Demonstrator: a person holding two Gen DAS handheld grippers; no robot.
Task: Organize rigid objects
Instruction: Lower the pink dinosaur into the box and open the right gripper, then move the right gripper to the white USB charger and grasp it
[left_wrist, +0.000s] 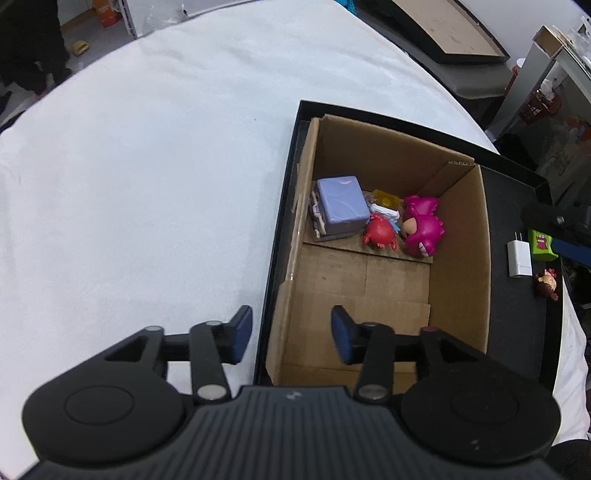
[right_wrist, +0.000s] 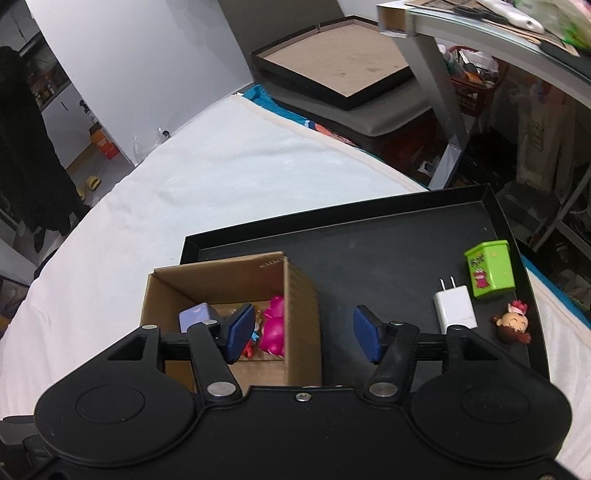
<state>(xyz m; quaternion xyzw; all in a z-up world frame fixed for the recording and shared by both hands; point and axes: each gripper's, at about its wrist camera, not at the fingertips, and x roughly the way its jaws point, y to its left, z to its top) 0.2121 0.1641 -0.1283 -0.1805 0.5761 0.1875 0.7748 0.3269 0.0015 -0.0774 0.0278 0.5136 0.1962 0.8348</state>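
A white-covered bench (left_wrist: 147, 166) carries a black tray (right_wrist: 369, 243). On the tray's left side stands a cardboard box (left_wrist: 458, 258) holding a purple cube (left_wrist: 341, 203), pink figure (left_wrist: 423, 225) and red crab toy (left_wrist: 376, 234). Right of the box lie a green box (right_wrist: 489, 273), white charger (right_wrist: 454, 308) and small doll (right_wrist: 513, 326). The left gripper (left_wrist: 291, 338) and right gripper (right_wrist: 303, 336) are both parted and hold nothing.

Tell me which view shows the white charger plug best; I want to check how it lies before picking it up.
The right wrist view: the white charger plug lies flat on the black tray, prongs pointing away, clear beside the green box. The left wrist view shows it small and distorted at the right edge.
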